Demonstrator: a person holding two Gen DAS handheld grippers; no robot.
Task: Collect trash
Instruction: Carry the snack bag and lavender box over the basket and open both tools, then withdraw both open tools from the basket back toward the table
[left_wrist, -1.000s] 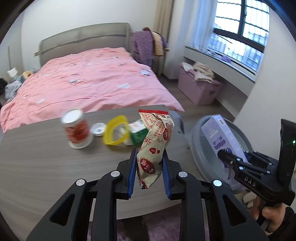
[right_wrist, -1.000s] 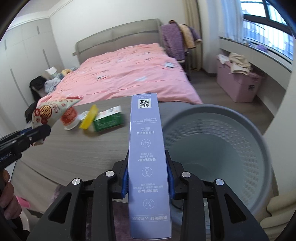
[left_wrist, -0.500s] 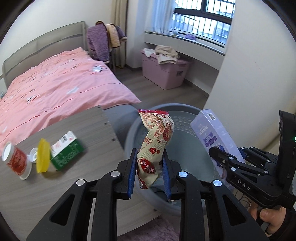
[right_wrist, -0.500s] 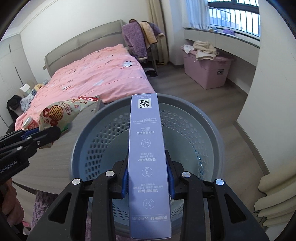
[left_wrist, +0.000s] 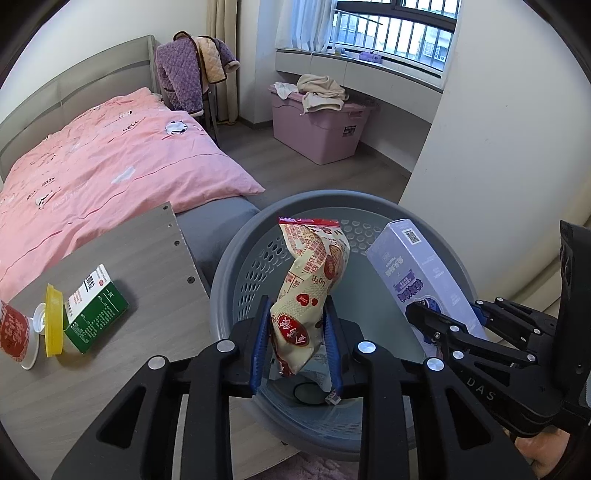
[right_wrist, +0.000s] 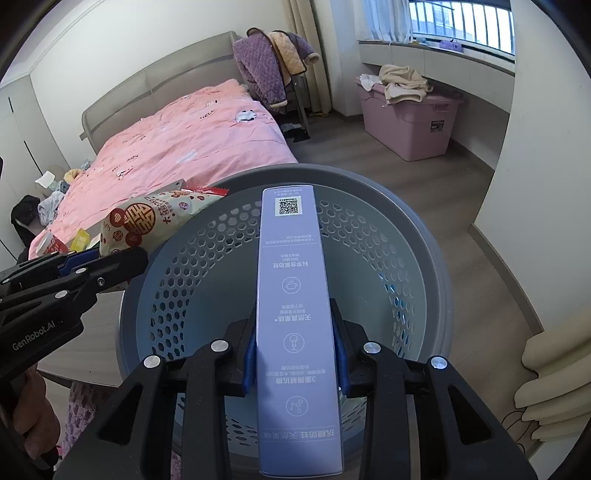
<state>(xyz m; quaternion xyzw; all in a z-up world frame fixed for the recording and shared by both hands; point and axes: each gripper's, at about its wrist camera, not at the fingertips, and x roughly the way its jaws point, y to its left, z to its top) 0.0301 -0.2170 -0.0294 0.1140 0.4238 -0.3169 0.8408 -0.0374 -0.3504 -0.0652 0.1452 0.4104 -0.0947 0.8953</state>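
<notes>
Above the grey perforated basket (left_wrist: 236, 266), both grippers hang with their loads. The left gripper (left_wrist: 295, 347) is clamped on a cream and red snack bag (left_wrist: 314, 280), its blue pads (left_wrist: 258, 343) pressing the lower part of the bag from either side; the bag stands upright over the basket's opening, its red sealed edge topmost. The right gripper (right_wrist: 295, 354) is closed tight around a pale purple carton (right_wrist: 291, 295), a long box that points forward over the middle of the basket, its QR code at the far end. From the left wrist view that same carton leans over the basket's right side, pinched low down by the right gripper.

Inside the basket, at its bottom, a few small scraps (left_wrist: 325, 391) lie, too hidden to name.

Left of the basket, touching its rim, is a grey wood-grain table (left_wrist: 147, 266). On the table, well apart from the basket, a green and white carton (left_wrist: 94, 308) lies beside a yellow lid (left_wrist: 51, 319), a small white cap (left_wrist: 38, 319) and a red-labelled cup (left_wrist: 14, 334).

Beyond the basket spreads a bed with a pink quilt (left_wrist: 92, 166), and further off a pink storage bin (left_wrist: 317, 125) with clothes heaped on it.
</notes>
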